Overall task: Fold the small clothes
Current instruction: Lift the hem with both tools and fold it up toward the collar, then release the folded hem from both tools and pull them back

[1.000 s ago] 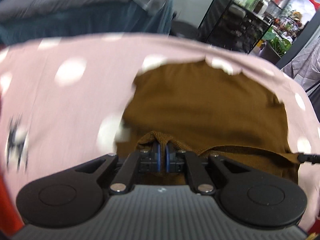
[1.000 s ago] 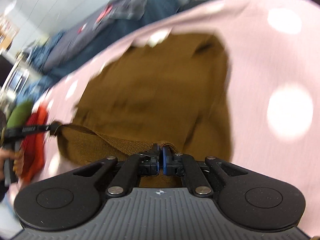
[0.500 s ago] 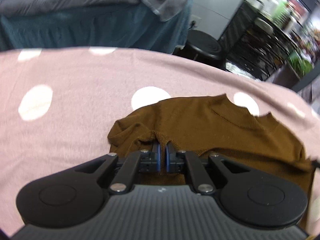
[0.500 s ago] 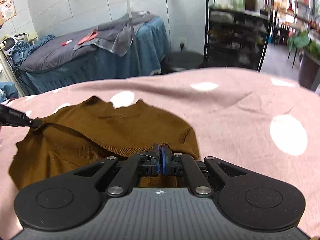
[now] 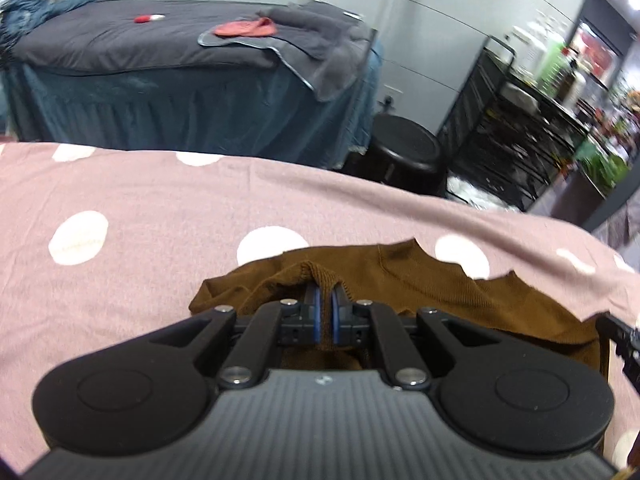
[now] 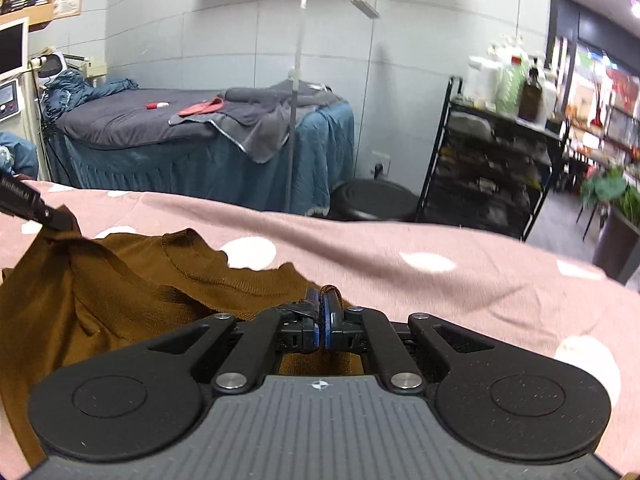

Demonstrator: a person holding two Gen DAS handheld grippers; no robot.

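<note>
1. Both jaws are clamped on the brown knit top (image 5: 460, 292). The left gripper (image 5: 325, 312) pinches a ribbed edge at centre frame, and the right gripper (image 6: 321, 320) bites another bit of hem, so I'd guess I'm holding two corners to carry one edge over for a fold.
2. The top lies on the pink polka-dot cover (image 5: 140, 208), bunched up near both grippers, with its neckline towards the far side.
3. Background stuff: a bed with a blue skirt (image 6: 200, 160) in the upper left, a black stool (image 5: 404, 148) and a cluttered black shelf rack (image 6: 492, 168) on the right. All of it's well apart from the top, so nothing's in my way.
</note>
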